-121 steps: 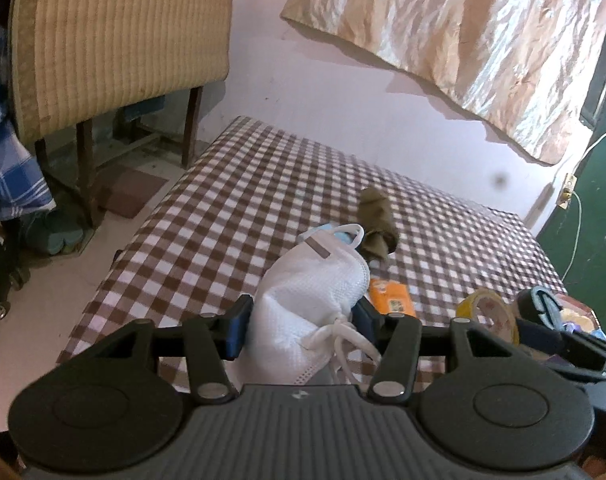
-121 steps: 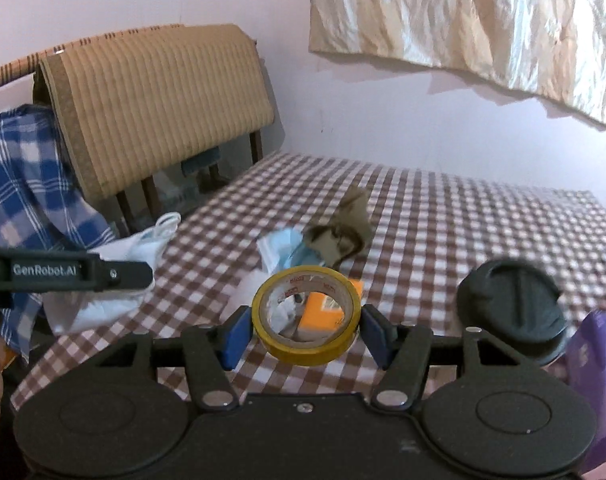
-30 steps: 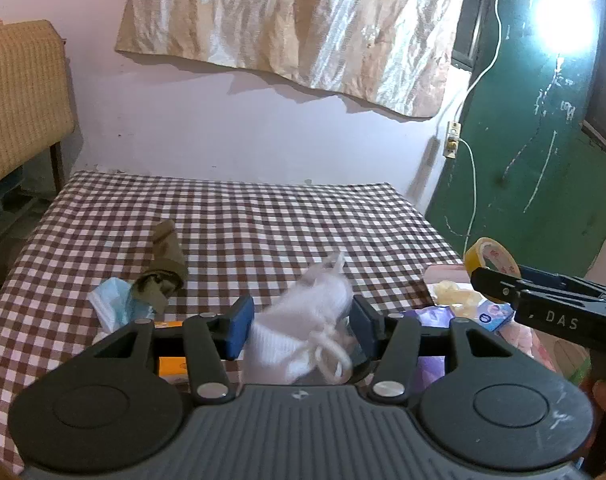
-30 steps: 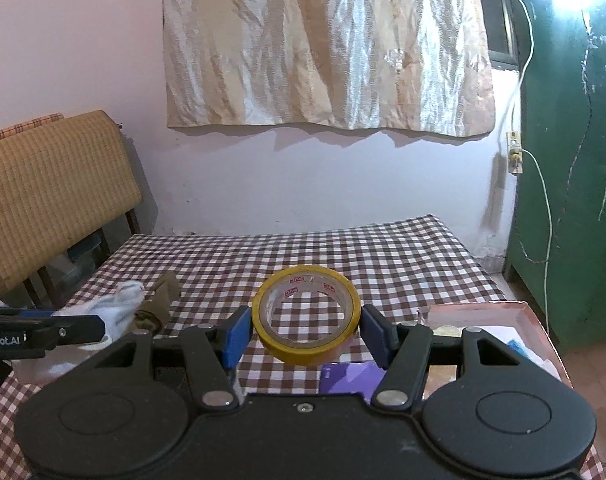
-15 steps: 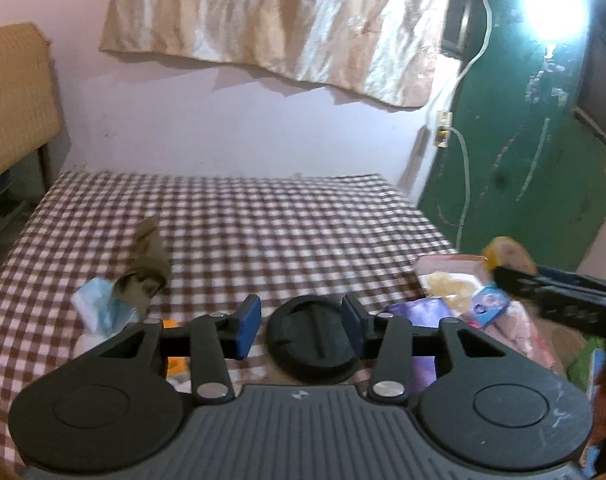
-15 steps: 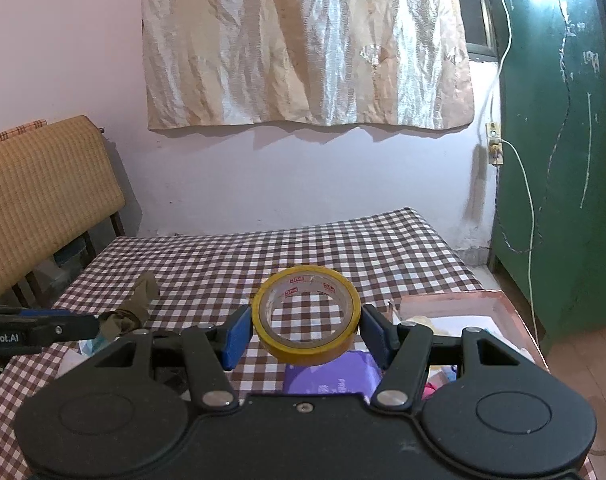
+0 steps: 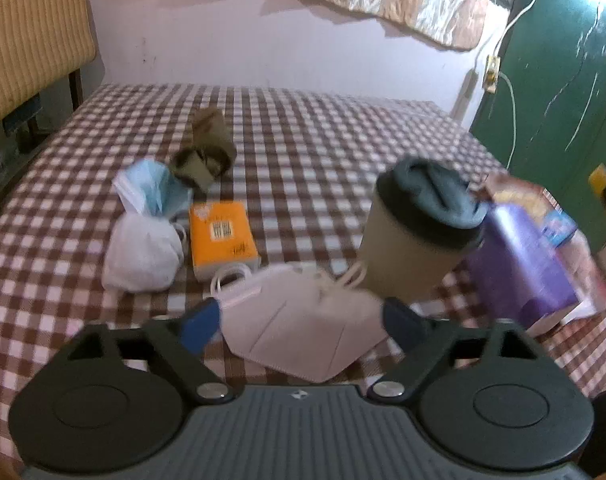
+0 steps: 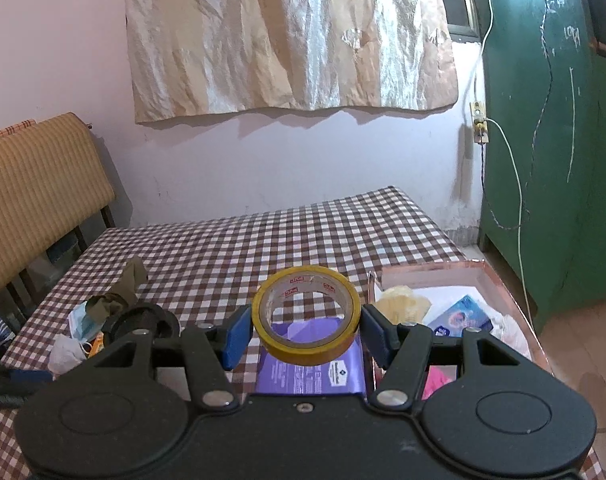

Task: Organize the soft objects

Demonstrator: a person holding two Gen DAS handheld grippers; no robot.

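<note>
left tongs (image 7: 301, 322): jaws opening, wide apart; white folded mask (image 7: 303, 332) lies flat on the checked cloth (image 7: 323, 128) between the blue pads, pads look clear of it, though motion blur makes contact hard to rule out
right tongs (image 8: 305, 334): clamped on yellow tape roll (image 8: 306, 314), one pad on each side, roll held off the cloth
mask look: pale, creased fold lines, ear loops trailing toward far left and far right of the left tongs
open room: wide bare cloth beyond the left tongs up to the far table edge at the wall
crowding, left tongs: tan cup with dark lid (image 7: 419, 232) just past right pad, tilted, blurred; purple pack (image 7: 523, 268) further right
ahead-left of left tongs: orange box (image 7: 222, 238), white bundle (image 7: 143, 256), blue mask (image 7: 151, 192), olive cloth (image 7: 205, 148), close together
right tongs, below and ahead: purple pack, then pink tray (image 8: 499, 276) to the right at the table's right edge, holding soft packets
edges: green door (image 8: 551, 120) right of the tray
</note>
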